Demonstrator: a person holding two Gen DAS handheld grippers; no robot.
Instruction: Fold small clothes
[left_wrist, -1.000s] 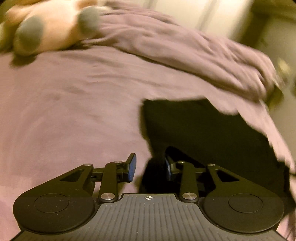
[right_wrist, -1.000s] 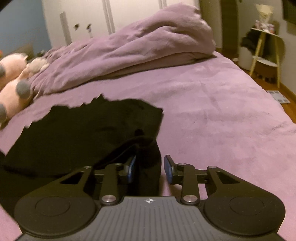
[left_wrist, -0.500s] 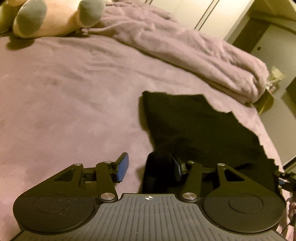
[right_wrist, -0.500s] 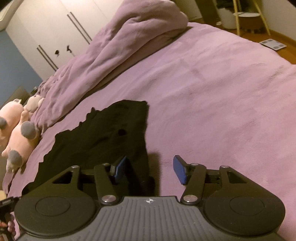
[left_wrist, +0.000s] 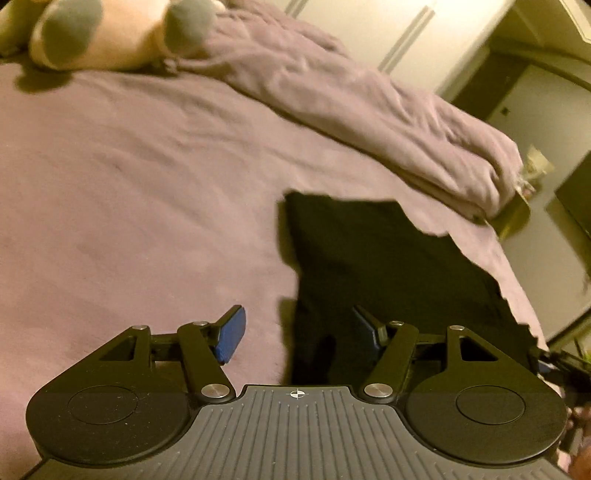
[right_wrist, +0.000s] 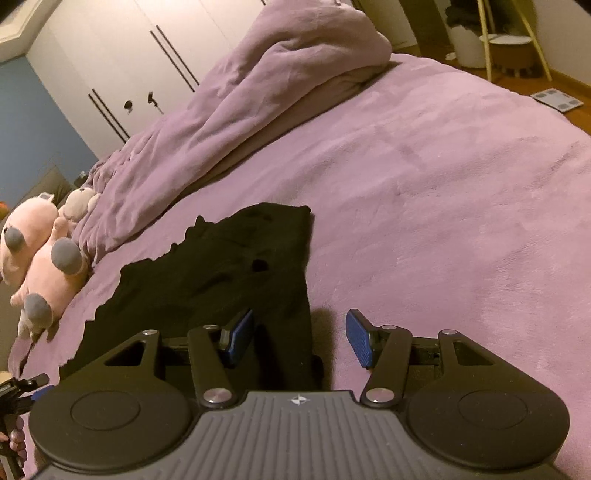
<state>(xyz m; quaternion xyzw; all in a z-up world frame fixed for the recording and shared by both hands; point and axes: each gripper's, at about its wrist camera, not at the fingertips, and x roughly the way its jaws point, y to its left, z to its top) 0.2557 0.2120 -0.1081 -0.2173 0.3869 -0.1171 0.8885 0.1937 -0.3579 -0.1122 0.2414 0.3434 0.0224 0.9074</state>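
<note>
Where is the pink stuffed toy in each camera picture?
Left wrist view: pink stuffed toy at the top left corner, on the purple bed.
Right wrist view: pink stuffed toy at the left edge, halfway down.
Shared landmark: the black garment and the bunched purple duvet beside the toy.

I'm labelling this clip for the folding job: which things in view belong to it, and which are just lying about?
Part of the job:
- black garment, lying on the purple bed cover
- left tool, open
- right tool, open

Just lying about:
- bunched purple duvet
- pink plush toys
- bathroom scale
</note>
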